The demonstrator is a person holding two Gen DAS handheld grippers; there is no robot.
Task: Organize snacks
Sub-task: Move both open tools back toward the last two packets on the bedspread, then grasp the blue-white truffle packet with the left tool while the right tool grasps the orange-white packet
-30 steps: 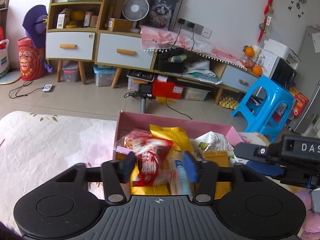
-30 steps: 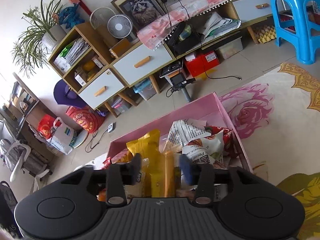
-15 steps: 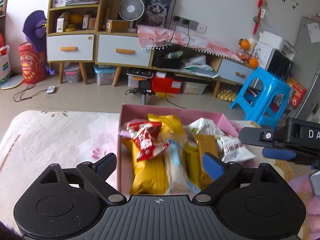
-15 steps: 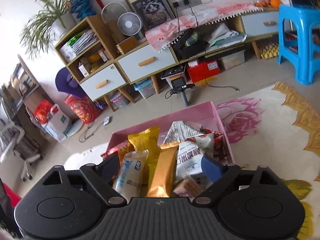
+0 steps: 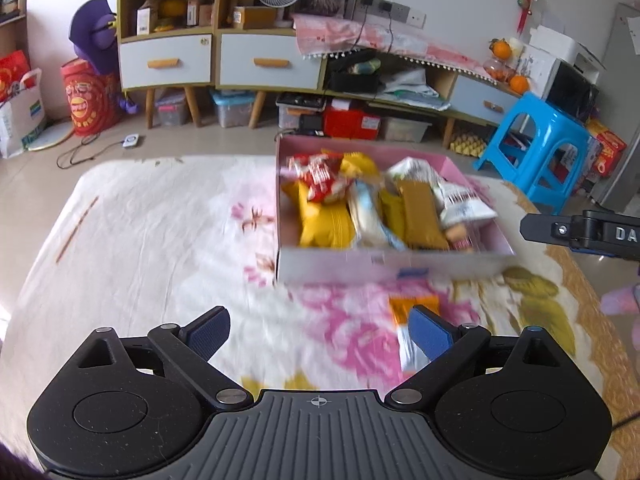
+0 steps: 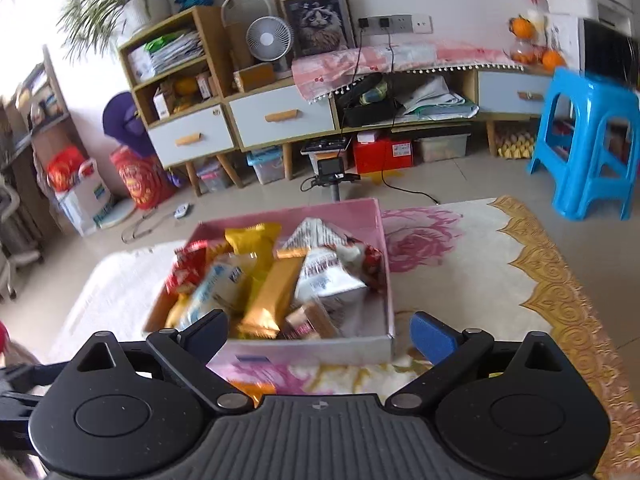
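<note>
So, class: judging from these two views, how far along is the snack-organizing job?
Done: most packets, such as the gold foil bar and the red wrapper, lie inside the pink cardboard box. In hand: nothing; the left claw is open and empty, and the right claw is opening with nothing between its jaws. Left: one orange-and-white packet lies on the floral cloth outside the box.

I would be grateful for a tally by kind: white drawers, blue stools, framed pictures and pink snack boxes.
White drawers: 3
Blue stool: 1
Framed cat picture: 1
Pink snack box: 1
Total: 6
</note>
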